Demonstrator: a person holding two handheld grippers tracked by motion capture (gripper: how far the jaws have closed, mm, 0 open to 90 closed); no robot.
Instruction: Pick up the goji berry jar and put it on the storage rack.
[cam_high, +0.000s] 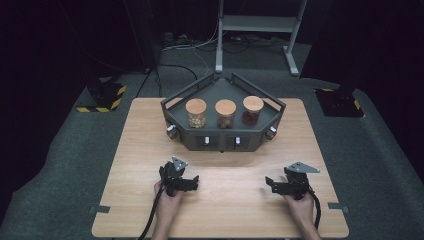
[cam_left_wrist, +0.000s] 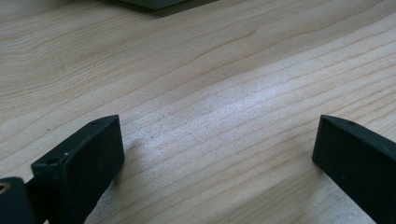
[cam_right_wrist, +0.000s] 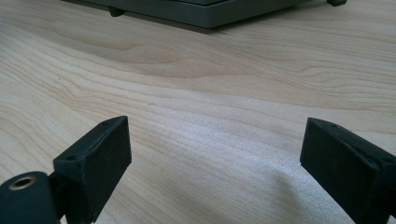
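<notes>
High view: I've got both claws low over the table (cam_high: 140, 150), near edge, nothing in either. Left claw (cam_high: 192, 182) sits in the person's left hand (cam_high: 167, 200), its tip aimed toward the right claw; right claw (cam_high: 270, 184) sits in the right hand (cam_high: 300, 205), its tip aimed back at the left one, so they face each other with bare wood between, well apart. Grey tray (cam_high: 220, 137) is beyond both claws, roughly midway between them, near the far edge. Three cork-lidded jars stand in a row in it: left jar (cam_high: 196, 113) with pale contents is the one nearest the left claw, middle jar (cam_high: 225, 114) with brown contents, right jar (cam_high: 252, 110) with dark red contents nearest the right claw. None is touched. Left gripper view: jaws spread wide, only wood grain between them, tips close above the table (cam_left_wrist: 210, 93); a sliver of the tray (cam_left_wrist: 154, 3) is far ahead at the top edge. Right gripper view: jaws spread wide too, nothing between the pads, table (cam_right_wrist: 210, 93) just below; tray (cam_right_wrist: 201, 11) base runs across the top, ahead of the jaws, apart from them.
</notes>
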